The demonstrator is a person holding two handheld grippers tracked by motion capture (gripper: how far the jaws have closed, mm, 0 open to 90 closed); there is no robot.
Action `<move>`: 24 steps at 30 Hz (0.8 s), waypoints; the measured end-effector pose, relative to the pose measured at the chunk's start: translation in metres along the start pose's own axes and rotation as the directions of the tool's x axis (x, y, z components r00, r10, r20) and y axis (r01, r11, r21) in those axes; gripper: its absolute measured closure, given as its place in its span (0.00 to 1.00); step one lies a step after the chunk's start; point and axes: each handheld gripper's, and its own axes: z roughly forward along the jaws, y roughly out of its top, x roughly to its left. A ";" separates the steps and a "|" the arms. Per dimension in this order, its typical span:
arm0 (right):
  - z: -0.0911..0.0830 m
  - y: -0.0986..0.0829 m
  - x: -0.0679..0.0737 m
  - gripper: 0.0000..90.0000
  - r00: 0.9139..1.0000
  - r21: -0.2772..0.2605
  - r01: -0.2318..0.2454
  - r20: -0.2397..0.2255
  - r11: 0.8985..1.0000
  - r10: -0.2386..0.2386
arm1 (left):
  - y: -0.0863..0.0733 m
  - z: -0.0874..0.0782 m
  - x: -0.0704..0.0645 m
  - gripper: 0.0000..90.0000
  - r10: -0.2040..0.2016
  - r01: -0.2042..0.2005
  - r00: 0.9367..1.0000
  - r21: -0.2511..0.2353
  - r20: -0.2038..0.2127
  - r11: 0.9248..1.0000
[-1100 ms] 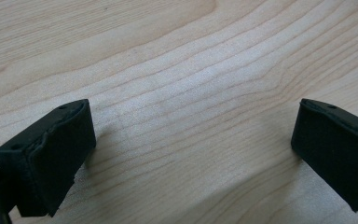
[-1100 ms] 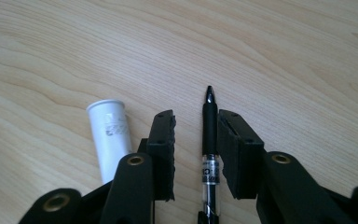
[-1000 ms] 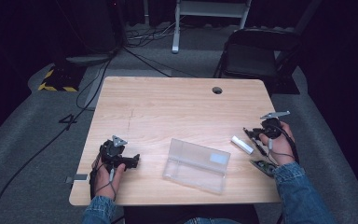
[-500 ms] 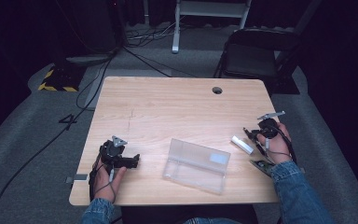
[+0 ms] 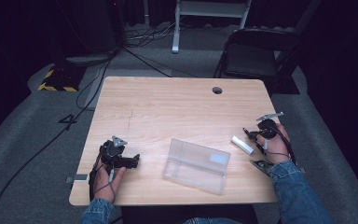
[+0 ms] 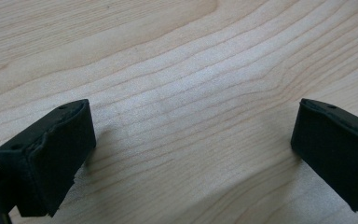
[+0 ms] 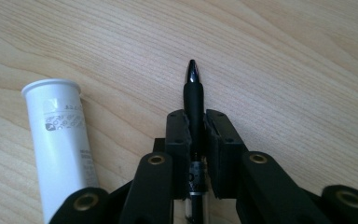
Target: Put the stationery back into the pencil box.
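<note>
1. The left gripper (image 5: 133, 161), a black two-jaw tool with a grey three-cornered plate on top, lay in the person's left hand (image 5: 106, 176) near the front left corner of the light wooden table (image 5: 177, 107). Its jaws pointed toward the table's right edge.
2. In the left gripper view that gripper (image 6: 191, 154) had its jaws spread wide apart, with bare wood grain between them and nothing held.
3. A clear rectangular plastic case (image 5: 196, 165) lay flat near the front edge, roughly at the middle of the table, set at a slant, with a pale label toward its right end. It was apart from both grippers.
4. A small white plastic tube (image 5: 242, 144) lay on its side to the right of the case, just beside the right gripper (image 5: 248, 133).
5. The right gripper, held in the person's right hand (image 5: 274, 147), sat near the table's right edge with its jaws pointing toward the left edge. A blue denim sleeve (image 5: 298, 196) covered that forearm.
6. In the right gripper view the right gripper (image 7: 196, 133) had its jaws pressed together on a black pen with a silver tip (image 7: 194, 95). The pen's tip stuck out past the jaws over the wood, and its barrel ran back between them.
7. In that same view the white tube (image 7: 63, 144) lay just to the left of the jaws, showing small printed text, and whether it touched the gripper could not be told.
8. A round dark hole (image 5: 217, 90) sat in the table top near the back edge, toward the right.
</note>
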 end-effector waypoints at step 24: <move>-0.033 0.010 0.010 0.90 0.998 -0.072 0.048 0.036 0.996 -0.046 | 0.000 0.000 0.000 0.00 0.000 0.000 1.000 0.000 0.000 1.000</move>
